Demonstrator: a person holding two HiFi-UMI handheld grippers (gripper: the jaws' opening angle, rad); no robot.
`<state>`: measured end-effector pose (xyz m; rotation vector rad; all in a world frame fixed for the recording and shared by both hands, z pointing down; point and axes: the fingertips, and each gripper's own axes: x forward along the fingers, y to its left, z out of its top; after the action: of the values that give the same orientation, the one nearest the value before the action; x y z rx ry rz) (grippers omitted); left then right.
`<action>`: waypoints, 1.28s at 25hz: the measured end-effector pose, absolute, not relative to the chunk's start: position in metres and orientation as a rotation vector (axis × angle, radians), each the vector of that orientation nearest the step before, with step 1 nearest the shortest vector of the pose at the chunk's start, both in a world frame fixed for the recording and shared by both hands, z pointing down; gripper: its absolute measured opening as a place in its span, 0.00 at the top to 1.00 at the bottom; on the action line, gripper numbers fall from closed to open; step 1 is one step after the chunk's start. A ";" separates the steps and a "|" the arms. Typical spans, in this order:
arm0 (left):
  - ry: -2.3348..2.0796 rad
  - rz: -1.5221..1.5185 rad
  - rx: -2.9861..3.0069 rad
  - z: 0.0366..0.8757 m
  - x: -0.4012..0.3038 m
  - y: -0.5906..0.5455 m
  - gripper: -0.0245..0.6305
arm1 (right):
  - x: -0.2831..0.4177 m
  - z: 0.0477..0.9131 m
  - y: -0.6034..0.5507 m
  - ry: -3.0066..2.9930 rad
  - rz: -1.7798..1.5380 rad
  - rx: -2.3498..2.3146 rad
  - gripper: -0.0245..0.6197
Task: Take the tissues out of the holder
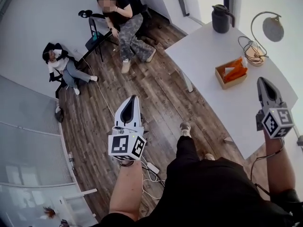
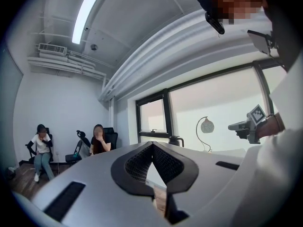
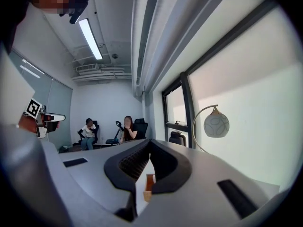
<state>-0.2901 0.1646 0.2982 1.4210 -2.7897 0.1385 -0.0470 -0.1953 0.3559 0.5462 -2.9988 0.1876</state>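
A wooden tissue holder [image 1: 231, 73] with orange contents stands on the white table [image 1: 213, 98]. My right gripper [image 1: 261, 79] hovers over the table, just right of the holder and apart from it, jaws shut and empty. In the right gripper view, a sliver of the holder [image 3: 149, 181] shows below the closed jaws of that gripper [image 3: 150, 141]. My left gripper [image 1: 134, 98] is held over the wooden floor, well left of the table. Its jaws meet at the tip in the left gripper view [image 2: 152, 144], with nothing between them.
A black jug [image 1: 221, 18], an arched lamp [image 1: 272, 27] and a coil of cable [image 1: 253, 52] stand at the table's far end. Two people sit on chairs [image 1: 124, 30] [image 1: 62, 64] across the room. Cables [image 1: 151, 170] lie on the floor near my feet.
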 end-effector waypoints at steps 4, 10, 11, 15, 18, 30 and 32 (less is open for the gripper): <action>-2.722 0.076 1.511 0.312 -0.340 0.120 0.96 | -0.065 0.355 -0.225 -2.980 0.150 0.682 0.95; -2.578 0.102 1.718 0.322 -0.408 0.042 0.96 | -0.100 0.355 -0.247 -2.906 0.136 0.836 0.95; -2.552 0.100 1.755 0.323 -0.417 0.028 0.96 | -0.105 0.356 -0.251 -2.896 0.141 0.863 0.95; -2.428 0.123 1.903 0.330 -0.446 -0.025 0.96 | -0.123 0.362 -0.268 -2.834 0.161 0.969 0.95; -2.348 0.107 1.967 0.338 -0.471 -0.060 0.96 | -0.133 0.367 -0.282 -2.770 0.160 1.055 0.95; -2.061 0.073 2.214 0.363 -0.525 -0.183 0.96 | -0.165 0.365 -0.300 -2.635 0.177 1.311 0.95; -2.005 0.066 2.260 0.366 -0.509 -0.200 0.96 | -0.159 0.367 -0.303 -2.623 0.204 1.344 0.95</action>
<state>-0.5087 -0.2005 0.3662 2.2601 -2.0053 0.0657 -0.1588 -0.3032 0.3673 1.3444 -2.6228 0.2040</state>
